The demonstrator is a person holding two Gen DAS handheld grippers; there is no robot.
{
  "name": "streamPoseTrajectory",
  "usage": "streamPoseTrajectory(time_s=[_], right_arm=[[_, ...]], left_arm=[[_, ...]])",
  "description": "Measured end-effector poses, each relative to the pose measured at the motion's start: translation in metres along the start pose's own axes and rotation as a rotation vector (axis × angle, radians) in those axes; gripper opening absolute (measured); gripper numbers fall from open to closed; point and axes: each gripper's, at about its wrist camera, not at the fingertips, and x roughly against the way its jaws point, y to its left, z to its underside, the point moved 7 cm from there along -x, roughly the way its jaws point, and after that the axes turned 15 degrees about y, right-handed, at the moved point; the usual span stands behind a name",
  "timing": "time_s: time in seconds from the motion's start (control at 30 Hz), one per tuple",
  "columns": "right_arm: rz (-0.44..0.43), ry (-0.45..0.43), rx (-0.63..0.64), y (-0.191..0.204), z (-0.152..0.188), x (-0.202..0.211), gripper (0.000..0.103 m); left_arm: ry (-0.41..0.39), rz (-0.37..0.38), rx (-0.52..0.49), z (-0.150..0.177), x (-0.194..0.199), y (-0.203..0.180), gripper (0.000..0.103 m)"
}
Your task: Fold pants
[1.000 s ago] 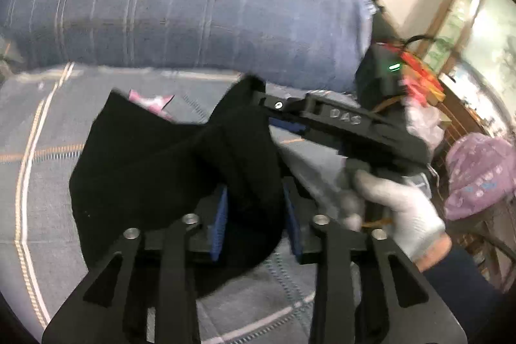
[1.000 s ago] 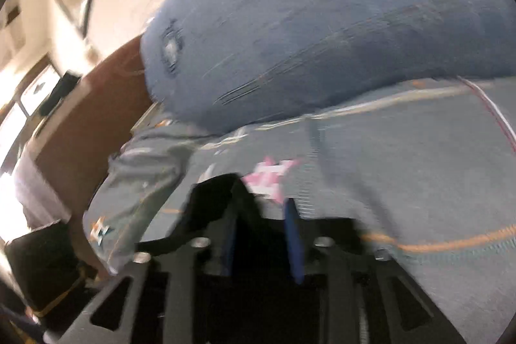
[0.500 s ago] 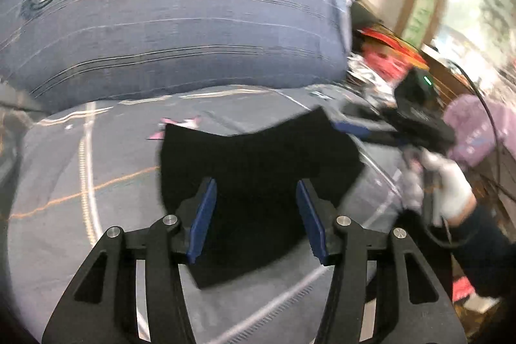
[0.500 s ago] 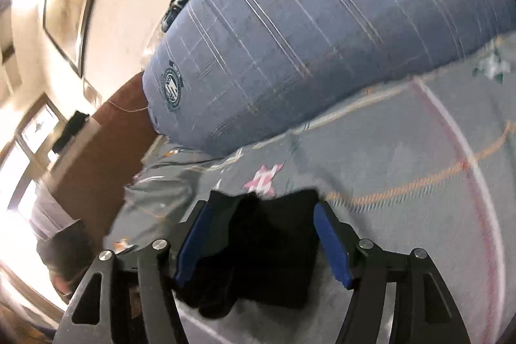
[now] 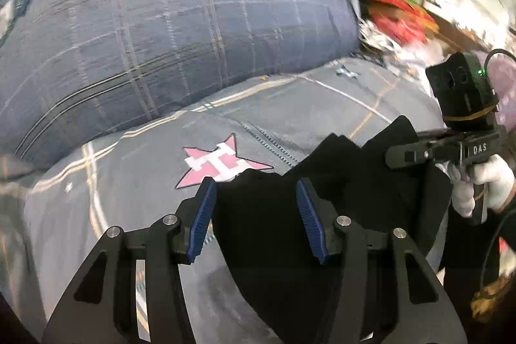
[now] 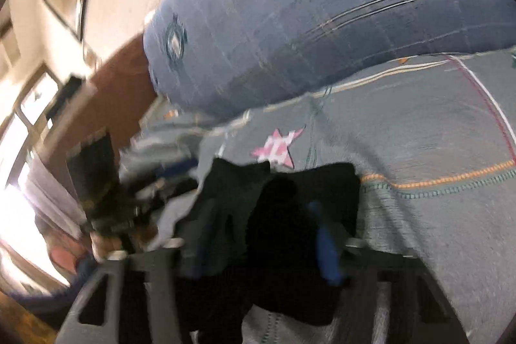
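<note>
Straddling black pants (image 5: 277, 247), left tongs (image 5: 256, 215) parted, right tongs (image 6: 267, 234) closing, grip blurred

- Black pants (image 5: 277, 247): lower part cut off by the bottom edge in the left wrist view; folds and seams unreadable in the dark cloth.
- Right gripper (image 6: 264, 234): smeared by motion blur; left blue pad half lost behind the pants, so whether the jaws press the cloth cannot be told.
- Left gripper (image 6: 106, 205), seen at left of the right wrist view: blurred, jaws indistinct.
- Gloved hand (image 5: 483, 182): cut off at the right edge.
- Red clutter (image 5: 396, 18), upper right: blurred, unidentifiable.
- Pillow emblem (image 6: 175, 41): blurred, unreadable.
</note>
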Motion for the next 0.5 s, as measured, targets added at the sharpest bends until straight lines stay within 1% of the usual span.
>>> streamPoseTrajectory(time_s=[0.1,0.13,0.23,0.27,0.33,0.4,0.43,0.47,0.5], right_arm=[[0.022,-0.006,0.040,0.001,0.009,-0.003,0.035],[0.031,-0.010,0.052,0.001,0.011,-0.002,0.033],[0.037,-0.014,0.084,0.004,0.011,0.000,0.030],[0.044,-0.013,0.091,0.005,0.010,0.001,0.029],[0.067,-0.018,0.122,0.010,0.006,0.002,0.026],[0.089,-0.030,0.162,0.020,0.001,0.004,0.023],[0.095,-0.035,0.177,0.025,-0.002,0.005,0.022],[0.100,-0.041,0.207,0.033,-0.009,0.007,0.022],[0.105,-0.048,0.223,0.039,-0.012,0.007,0.021]], left_arm=[[0.038,-0.007,-0.069,-0.004,-0.015,0.002,0.052],[0.048,0.000,-0.106,-0.005,-0.020,0.001,0.052],[0.075,0.025,-0.165,-0.004,-0.030,-0.002,0.053],[0.083,0.025,-0.170,-0.004,-0.032,-0.002,0.053],[0.093,0.034,-0.159,-0.003,-0.036,0.001,0.053],[0.088,0.044,-0.122,0.000,-0.037,0.006,0.051],[0.073,0.036,-0.104,0.002,-0.035,0.009,0.045],[0.065,0.008,-0.078,0.005,-0.035,0.013,0.040],[0.062,-0.019,-0.056,0.008,-0.035,0.017,0.034]])
